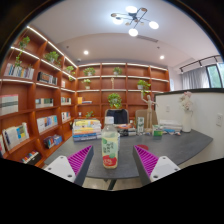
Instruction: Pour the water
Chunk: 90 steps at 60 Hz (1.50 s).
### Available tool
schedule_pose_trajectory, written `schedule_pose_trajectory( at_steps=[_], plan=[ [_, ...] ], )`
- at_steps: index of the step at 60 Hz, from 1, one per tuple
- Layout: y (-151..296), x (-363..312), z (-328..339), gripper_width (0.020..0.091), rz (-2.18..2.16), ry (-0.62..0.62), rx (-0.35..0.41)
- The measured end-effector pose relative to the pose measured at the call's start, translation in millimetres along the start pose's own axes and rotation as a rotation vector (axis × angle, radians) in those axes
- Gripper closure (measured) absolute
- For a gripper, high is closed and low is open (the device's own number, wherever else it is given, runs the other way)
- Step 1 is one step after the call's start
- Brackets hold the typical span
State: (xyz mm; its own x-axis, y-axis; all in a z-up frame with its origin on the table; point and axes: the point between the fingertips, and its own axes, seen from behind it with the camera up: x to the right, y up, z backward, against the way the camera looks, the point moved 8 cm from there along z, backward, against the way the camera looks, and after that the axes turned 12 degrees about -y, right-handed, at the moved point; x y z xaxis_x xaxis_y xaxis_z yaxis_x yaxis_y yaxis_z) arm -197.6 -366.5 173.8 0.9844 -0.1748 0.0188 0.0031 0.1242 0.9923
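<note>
Pink-padded gripper (110,160) low in the frame sits open with a small clear bottle (110,146) standing between its fingers on the dark table (185,146), gaps either side, probably light, slick and squashy, so I'd grab mid-body under the cap.

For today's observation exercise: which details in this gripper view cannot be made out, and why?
- Bottle between the gripper fingers: label text too small; whether the pads touch it is unclear.
- Bottle's base: hidden behind the fingers.
- Items on the table beyond the bottle: too small to identify.
- Shelf book titles: too small.
</note>
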Motion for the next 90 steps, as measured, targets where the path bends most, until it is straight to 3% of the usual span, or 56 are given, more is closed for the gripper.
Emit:
schedule_pose_trajectory(
  at_steps=[31, 39, 41, 43, 53, 67, 83, 90],
  plan=[
    [-29.8, -40.7, -140.8, 0.0309, 0.024, 0.034, -0.039],
    [-35.5, -46.8, -162.0, 0.0424, -0.001, 0.030, -0.036],
    [-36.9, -47.8, -165.9, 0.0493, -0.001, 0.026, -0.036],
    [-37.7, -46.4, -168.8, 0.0608, 0.006, 0.012, -0.029],
    [-38.4, -49.8, -167.1, 0.0725, 0.008, 0.038, 0.010],
    [-35.7, -79.4, -159.0, 0.0726, 0.015, 0.073, 0.011],
    [3.7, -176.2, -184.4, 0.0725, -0.689, 0.229, -0.211],
    [14.1, -174.2, -217.0, 0.0727, -1.099, 0.278, -0.253]
  ],
)
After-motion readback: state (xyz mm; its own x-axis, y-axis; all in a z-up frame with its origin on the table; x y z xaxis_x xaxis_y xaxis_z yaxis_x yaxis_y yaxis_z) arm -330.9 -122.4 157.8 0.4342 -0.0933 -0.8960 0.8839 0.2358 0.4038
